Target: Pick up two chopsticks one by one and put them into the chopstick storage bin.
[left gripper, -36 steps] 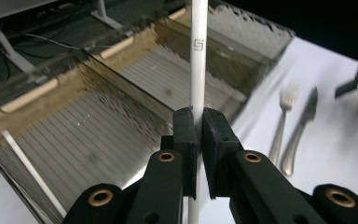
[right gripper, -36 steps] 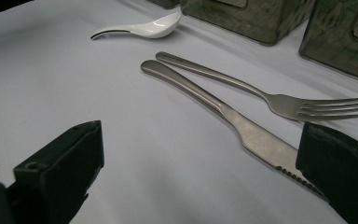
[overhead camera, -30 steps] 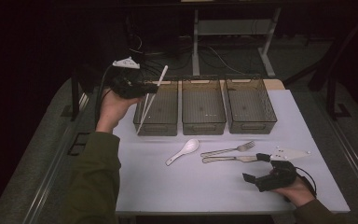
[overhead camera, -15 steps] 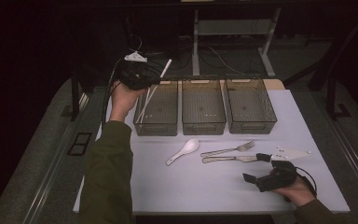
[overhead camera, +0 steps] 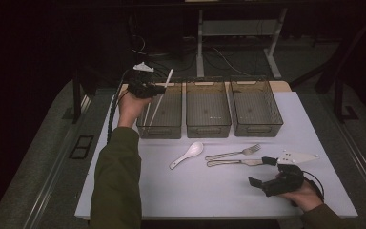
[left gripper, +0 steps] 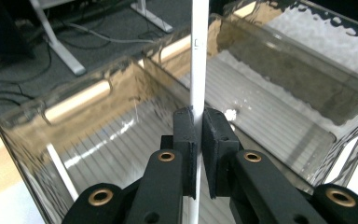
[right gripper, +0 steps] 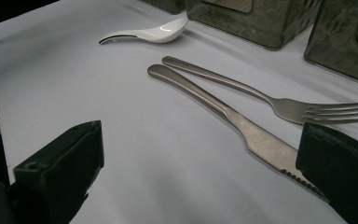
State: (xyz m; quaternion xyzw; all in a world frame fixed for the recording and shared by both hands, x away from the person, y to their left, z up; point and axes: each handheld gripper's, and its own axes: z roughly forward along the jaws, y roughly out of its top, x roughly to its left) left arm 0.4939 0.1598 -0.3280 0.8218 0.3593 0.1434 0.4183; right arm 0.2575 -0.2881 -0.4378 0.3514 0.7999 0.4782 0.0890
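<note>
Chopstick (left gripper: 198,70) sorting looks to be the business here: three clear bins stand in a row at the far side of the worktop (overhead camera: 138,191), and loose cutlery lies in front of them, which suggests each bin is meant for one kind of utensil.

Largest first, the worktop is a pale sheet with its near half left bare, giving the hands room. The left bin (overhead camera: 164,125) already has a thin white stick leaning inside it, probably the mate of the one in hand, and that would explain why the left claw (overhead camera: 158,88) is held above this bin and not the middle bin (overhead camera: 208,125) or the right bin (overhead camera: 262,125).

The left claw is clamped tight on the white chopstick, gripping it partway along so that the shaft runs up past the far rim; held this way it can drop lengthwise into the bin.

The right claw (overhead camera: 265,171) rests low on the worktop with its jaws spread wide and nothing between them. Just ahead of it lie the knife (right gripper: 223,112) and the fork (right gripper: 270,95), side by side, likely next in line. The white spoon (right gripper: 145,33) lies apart, further left.
</note>
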